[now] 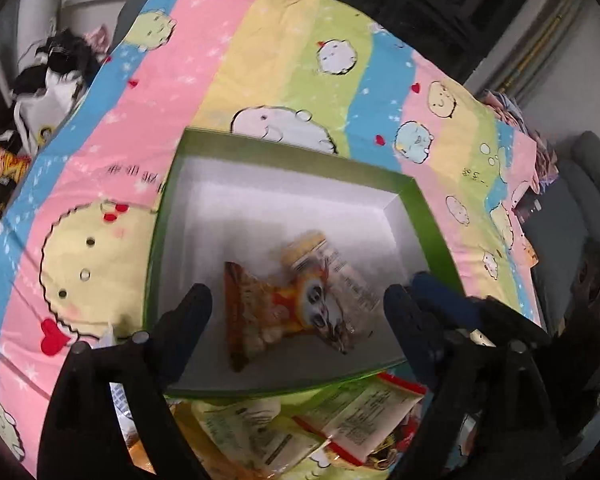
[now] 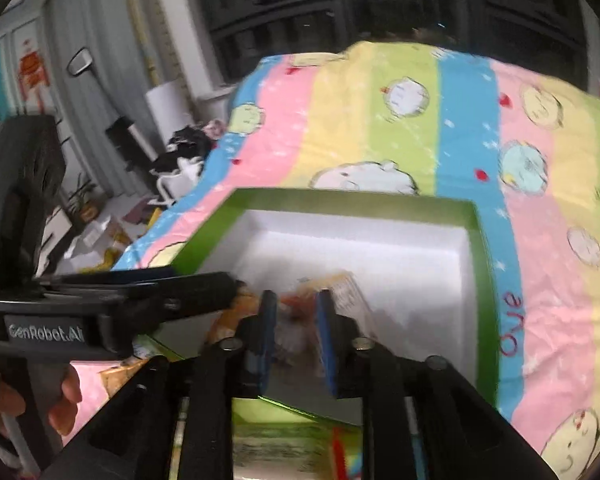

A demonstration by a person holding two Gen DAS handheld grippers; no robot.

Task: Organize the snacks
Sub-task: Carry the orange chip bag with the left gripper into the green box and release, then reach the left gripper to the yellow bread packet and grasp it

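A green-rimmed box [image 1: 412, 188] with a white inside lies on a striped cartoon bedspread [image 1: 260, 40]. Two snack packets lie in it: an orange one with a cartoon face [image 1: 268, 312] and a pale one with printed text [image 1: 336, 272]. My left gripper [image 1: 296, 312] is open and empty above them, at the box's near side. In the right wrist view the box [image 2: 476, 264] and blurred packets [image 2: 340, 284] show. My right gripper [image 2: 296, 312] hovers over the packets with its blue pads [image 2: 326, 328] a small gap apart, empty. The left gripper body [image 2: 140, 296] reaches in from the left.
Several more snack packets [image 1: 284, 424] lie on the bedspread just in front of the box, below both grippers. The bed's left edge drops to a cluttered floor with clothes [image 1: 56, 64]. A dark cabinet [image 2: 340, 0] stands behind the bed.
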